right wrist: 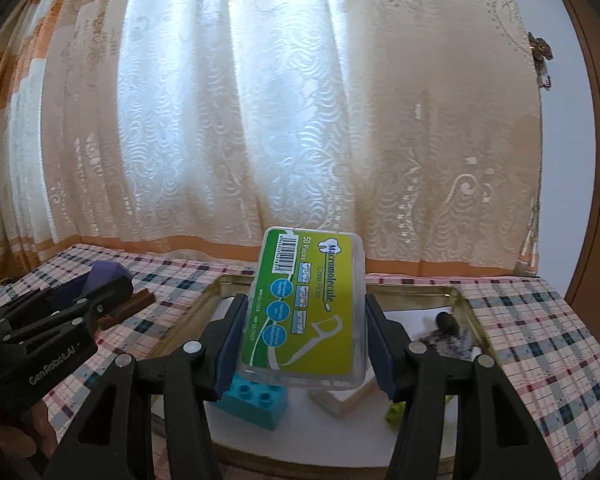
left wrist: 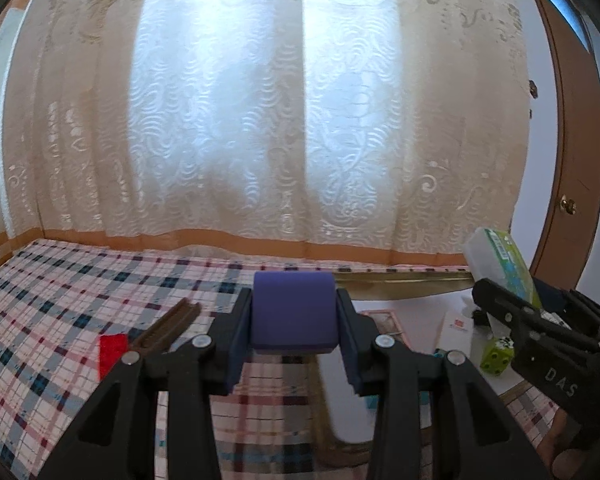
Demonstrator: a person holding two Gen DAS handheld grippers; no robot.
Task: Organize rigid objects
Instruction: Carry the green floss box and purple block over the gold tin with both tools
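L gripper (left wrist: 294,334): clamped on purple block (left wrist: 294,310), lower-centre of left wrist view, held above plaid cloth (left wrist: 60,320).
R gripper (right wrist: 302,340): clamped on floss-pick box (right wrist: 306,308), centre of right wrist view, over gold tray (right wrist: 466,308).
Tray contents: teal brick (right wrist: 256,398), green die (left wrist: 496,358), dark bits at right.
Tip: prob. lower each item w/ grip firm, pick a bare tray spot, release only once it rests flat.

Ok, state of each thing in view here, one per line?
Purple block: clamped in left gripper, off the table.
Floss pick box: closed, clamped in right gripper, over the tray.
Teal brick: resting in tray.
Green die: resting in tray.
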